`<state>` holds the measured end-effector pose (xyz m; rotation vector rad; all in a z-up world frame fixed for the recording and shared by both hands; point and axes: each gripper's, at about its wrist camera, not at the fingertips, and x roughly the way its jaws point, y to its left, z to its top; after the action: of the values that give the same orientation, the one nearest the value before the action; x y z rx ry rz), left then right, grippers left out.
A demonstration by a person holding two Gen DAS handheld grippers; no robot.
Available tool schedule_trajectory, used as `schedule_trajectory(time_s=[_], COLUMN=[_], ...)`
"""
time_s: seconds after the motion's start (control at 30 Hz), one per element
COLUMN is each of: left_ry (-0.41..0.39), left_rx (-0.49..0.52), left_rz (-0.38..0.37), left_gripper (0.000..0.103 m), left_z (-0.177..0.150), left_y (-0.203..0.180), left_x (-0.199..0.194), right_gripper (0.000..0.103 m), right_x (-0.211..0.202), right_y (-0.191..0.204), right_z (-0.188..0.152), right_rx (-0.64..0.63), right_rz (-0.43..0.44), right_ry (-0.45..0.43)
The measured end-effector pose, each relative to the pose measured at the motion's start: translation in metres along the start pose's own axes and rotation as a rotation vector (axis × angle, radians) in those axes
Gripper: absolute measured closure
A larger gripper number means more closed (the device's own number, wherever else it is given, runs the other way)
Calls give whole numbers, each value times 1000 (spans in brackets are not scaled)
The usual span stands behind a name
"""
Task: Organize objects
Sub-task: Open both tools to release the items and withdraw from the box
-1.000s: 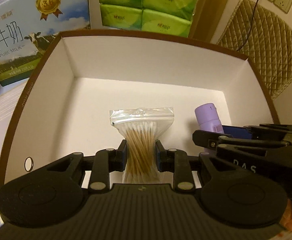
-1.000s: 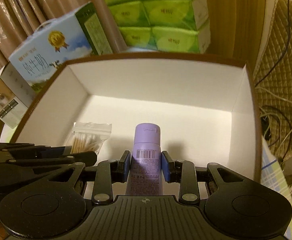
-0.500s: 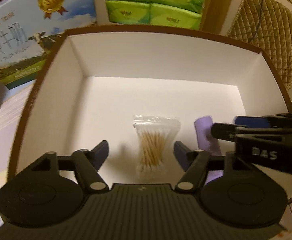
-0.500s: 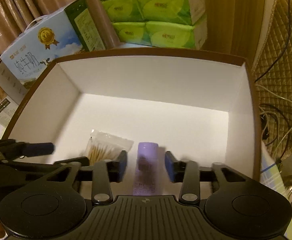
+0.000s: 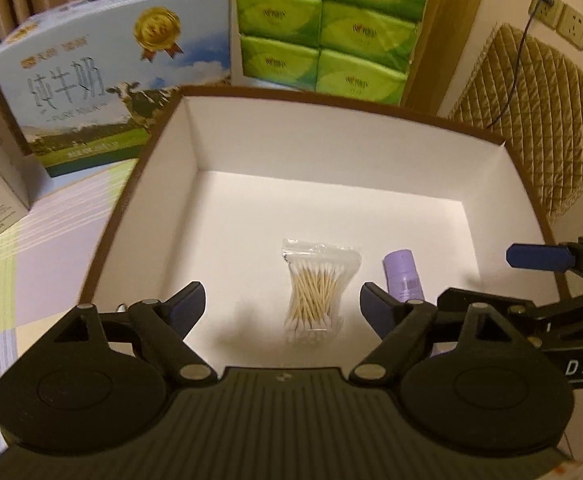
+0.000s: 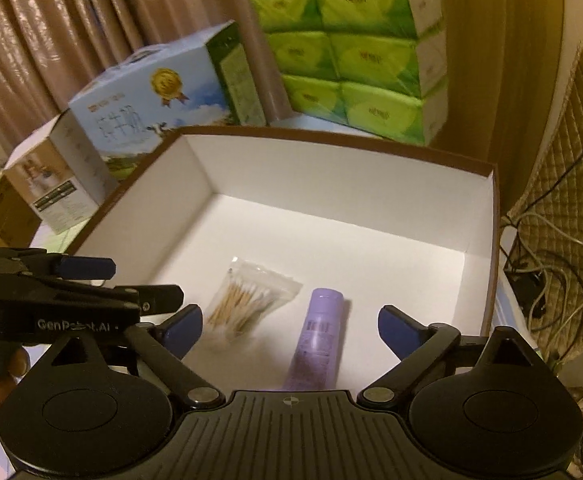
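Observation:
A clear bag of cotton swabs (image 5: 318, 289) (image 6: 247, 298) lies flat on the white floor of a brown-rimmed box (image 5: 331, 104) (image 6: 331, 142). Beside it on the right lies a purple tube (image 5: 404, 275) (image 6: 320, 338). My left gripper (image 5: 283, 300) hangs open above the bag, touching nothing. My right gripper (image 6: 290, 330) is open too, with the tube below and between its fingers, free of them. Each gripper shows at the side of the other's view.
Behind the box stand a blue milk carton (image 5: 103, 76) (image 6: 163, 104) and a stack of green tissue packs (image 5: 331, 28) (image 6: 355, 56). A smaller box (image 6: 55, 184) sits at the left. A quilted cushion (image 5: 531, 120) and cables (image 6: 551, 240) are at the right.
Both grippers opened and let go: the swab bag and the purple tube now lie on the box floor. Both grippers have risen and pulled back from the box.

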<state>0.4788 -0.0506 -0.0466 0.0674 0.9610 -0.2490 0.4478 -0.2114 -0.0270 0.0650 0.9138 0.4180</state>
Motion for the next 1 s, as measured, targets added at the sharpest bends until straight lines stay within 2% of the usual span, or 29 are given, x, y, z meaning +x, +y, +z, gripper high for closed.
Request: schedule_trajectory(time_s=[0.17,0.5,1.0], left_ry=[-42,-91,-127], left_rx=[-31,-92,-188], left_rz=[11,40,93], left_gripper=[19,17,13], left_z=[-9,-30,-88], left_y=[0,-5,-26], left_x=[-25,-72,-138], right_gripper=[5,3,2], right_x=[-19,-51,-103], right_y=[4,11,20], right_z=[-4,-13,-44], right_rx=[-10,-37,-83], right_rz=[11,26,81], right_ry=[-35,-74,-93])
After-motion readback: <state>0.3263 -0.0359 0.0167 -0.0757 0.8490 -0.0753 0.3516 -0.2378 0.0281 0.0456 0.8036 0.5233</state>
